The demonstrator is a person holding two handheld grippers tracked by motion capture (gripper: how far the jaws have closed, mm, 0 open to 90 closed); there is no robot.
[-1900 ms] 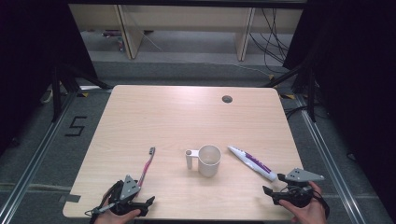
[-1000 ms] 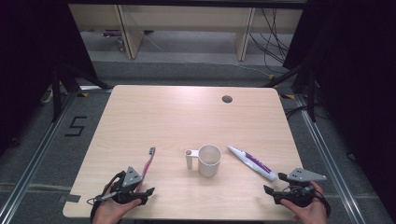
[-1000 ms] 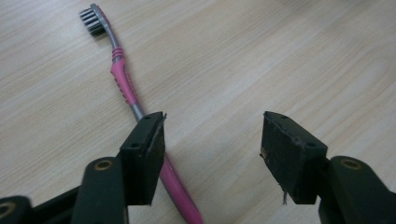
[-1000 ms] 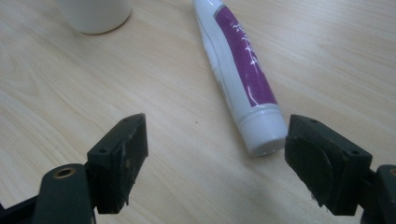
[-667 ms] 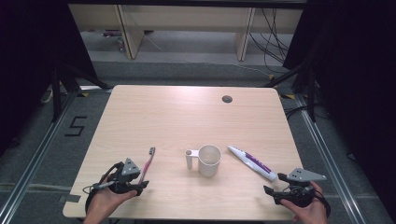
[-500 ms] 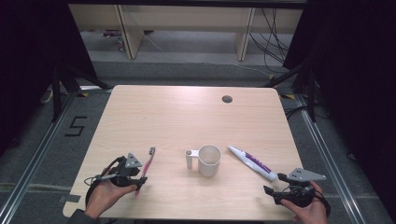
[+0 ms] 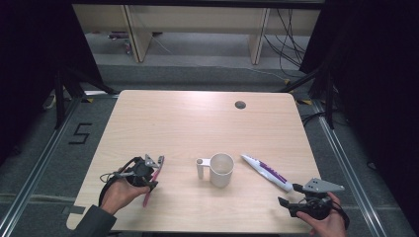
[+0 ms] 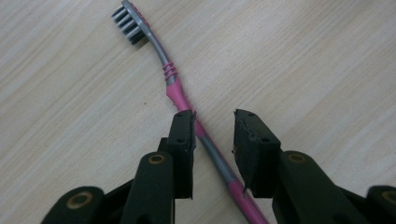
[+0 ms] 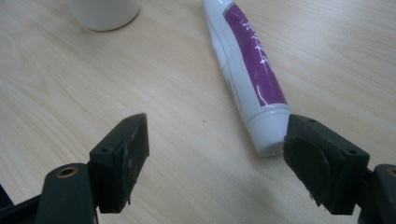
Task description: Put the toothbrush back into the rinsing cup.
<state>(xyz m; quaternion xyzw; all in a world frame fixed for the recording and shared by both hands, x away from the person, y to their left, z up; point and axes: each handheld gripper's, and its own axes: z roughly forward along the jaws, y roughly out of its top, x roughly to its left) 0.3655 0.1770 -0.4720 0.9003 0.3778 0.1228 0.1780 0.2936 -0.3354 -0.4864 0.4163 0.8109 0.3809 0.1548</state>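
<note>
Since the earlier frames, the left gripper (image 7: 148,170) has travelled up and away from the near-left table edge to sit right over the toothbrush (image 7: 152,178), and its jaws have just been closing around the pink and grey handle; everything else on the table (image 7: 178,118) lies where it did. From the high view, that wooden table carries a white mug (image 7: 221,170) near the middle with its handle pointing left, the toothbrush well to its left, and a white and purple toothpaste tube (image 7: 267,172) just to its right, lying slantwise. The person's left hand (image 7: 118,190) comes in from the bottom left, and the right hand (image 7: 323,222) stays low at the near-right corner, unmoved. In the left gripper view, the toothbrush (image 8: 187,109) lies flat on the wood with its bristled head toward the top left; its handle runs between the two black jaws, touching the inner edge of one pad while a clear gap remains to the other, so the grip is narrowed but not yet clamped. The right gripper (image 7: 296,195) is spread wide with nothing between its jaws. In the right gripper view, the toothpaste tube (image 9: 247,70) lies ahead, its capped end just beside one jaw tip, and the base of the mug (image 9: 105,11) shows at the top edge.
</note>
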